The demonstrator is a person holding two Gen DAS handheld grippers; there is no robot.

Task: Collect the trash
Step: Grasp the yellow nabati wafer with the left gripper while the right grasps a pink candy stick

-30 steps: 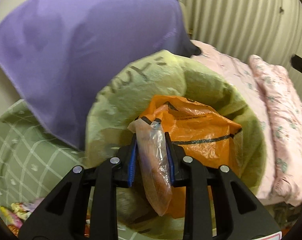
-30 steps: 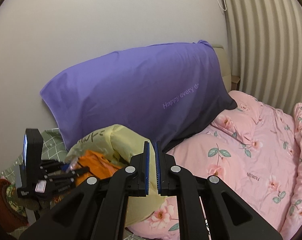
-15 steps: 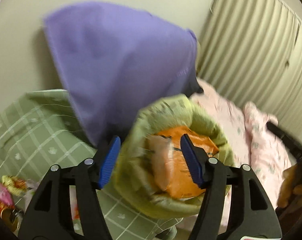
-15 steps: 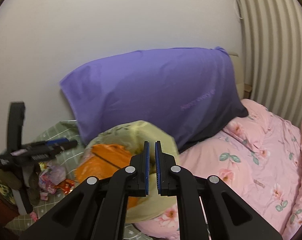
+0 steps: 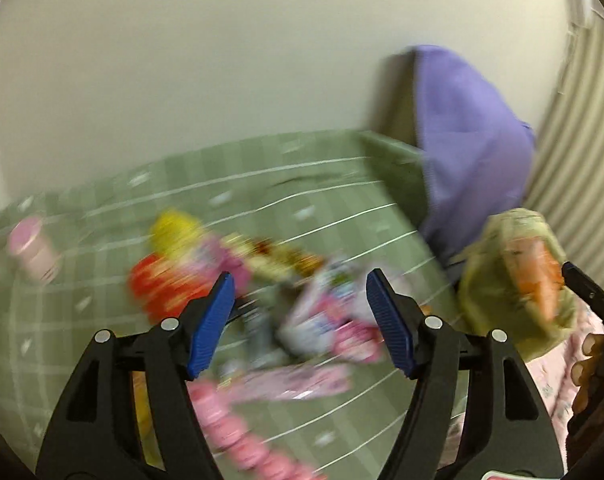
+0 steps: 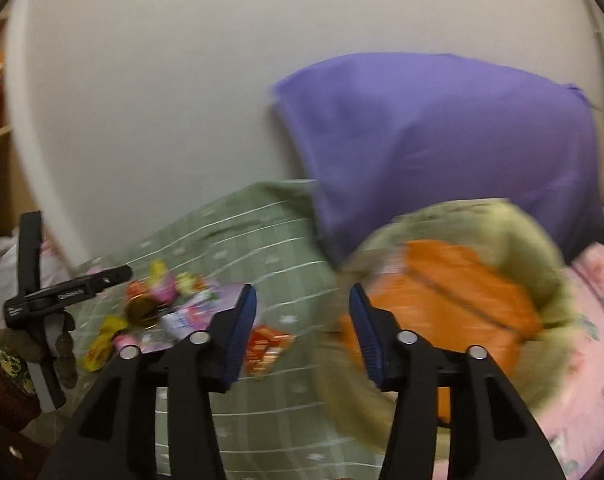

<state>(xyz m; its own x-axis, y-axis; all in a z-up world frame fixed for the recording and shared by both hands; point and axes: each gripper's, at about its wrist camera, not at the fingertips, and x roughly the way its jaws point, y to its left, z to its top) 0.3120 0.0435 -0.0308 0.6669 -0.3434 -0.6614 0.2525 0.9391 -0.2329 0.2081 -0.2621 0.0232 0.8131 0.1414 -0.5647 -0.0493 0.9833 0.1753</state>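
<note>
left gripper (image 5: 300, 326) spread wide, empty, angled down over blurred wrappers (image 5: 317, 320) mid green bedspread (image 5: 82, 312). right gripper (image 6: 302, 332) wide too, beside yellow-green trash bag (image 6: 549, 280).

Blurred colourful snack wrappers (image 5: 302, 312) are scattered in a loose heap on the bed; right of them, a yellow-green trash bag (image 6: 513, 240) stands open, orange plastic bag (image 6: 453, 304) inside.

Glossy plastic wrappers (image 5: 317, 320), cloth bedsheet (image 5: 302, 200)
</note>
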